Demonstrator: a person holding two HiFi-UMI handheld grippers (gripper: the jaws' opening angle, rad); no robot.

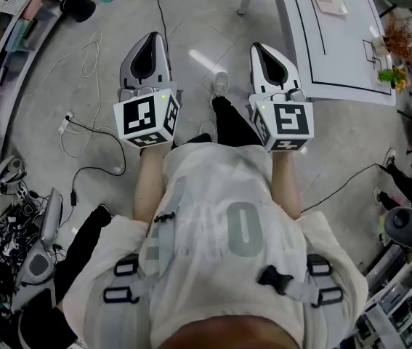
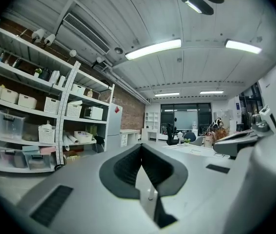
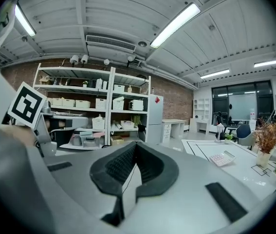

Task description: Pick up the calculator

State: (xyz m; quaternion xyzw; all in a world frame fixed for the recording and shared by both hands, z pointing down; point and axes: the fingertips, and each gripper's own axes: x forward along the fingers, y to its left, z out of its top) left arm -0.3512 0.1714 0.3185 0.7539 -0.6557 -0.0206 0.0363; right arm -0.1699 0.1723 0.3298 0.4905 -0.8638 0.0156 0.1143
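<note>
Over on the white counter [image 1: 351, 57], at the upper right of my head view, the calculator [image 1: 329, 2] lies flat toward the far end, beside black lines marked on the top; my right gripper view catches it too, pale with pinkish keys, low and to the right; nothing touches it. Both grippers are well apart from it, held over the floor [image 1: 191, 13] ahead of the person's chest. The right gripper [image 1: 260, 47] is the nearer one, just off the counter's near corner, its jaws pressed together with nothing between them; the left gripper [image 1: 150, 35] sits beside it, jaws likewise pressed together and empty. Dried stems [image 1: 398, 41] stand at the counter's right edge; shelves [image 3: 94, 106] with bins line the brick wall; cables [image 1: 82, 133] trail over the floor at the left.
</note>
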